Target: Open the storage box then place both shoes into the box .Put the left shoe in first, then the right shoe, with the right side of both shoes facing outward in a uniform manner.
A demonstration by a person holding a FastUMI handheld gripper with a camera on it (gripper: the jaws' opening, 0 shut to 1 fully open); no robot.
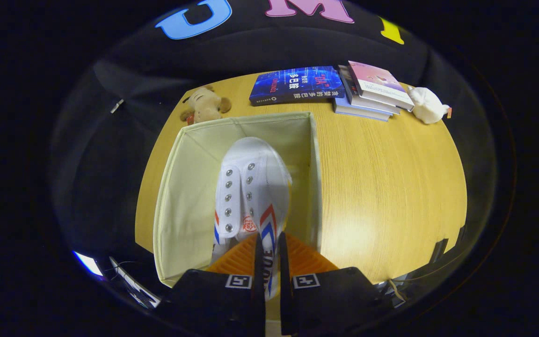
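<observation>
A white canvas shoe (251, 187) with metal eyelets and red-and-blue side stripes hangs toe-forward over the open cream fabric storage box (180, 206). My gripper (269, 262) is shut on the shoe, both fingers pressing the heel collar's side wall from either side. The shoe's toe points toward the box's far wall. The box stands open on the wooden table (391, 187), its inside bare cream fabric around the shoe. The box floor under the shoe is hidden.
Beyond the box lie a blue book (295, 85) and a stack of books (372, 91). A brown plush toy (205, 105) sits behind the box's far left corner, a white plush toy (429, 105) past the book stack.
</observation>
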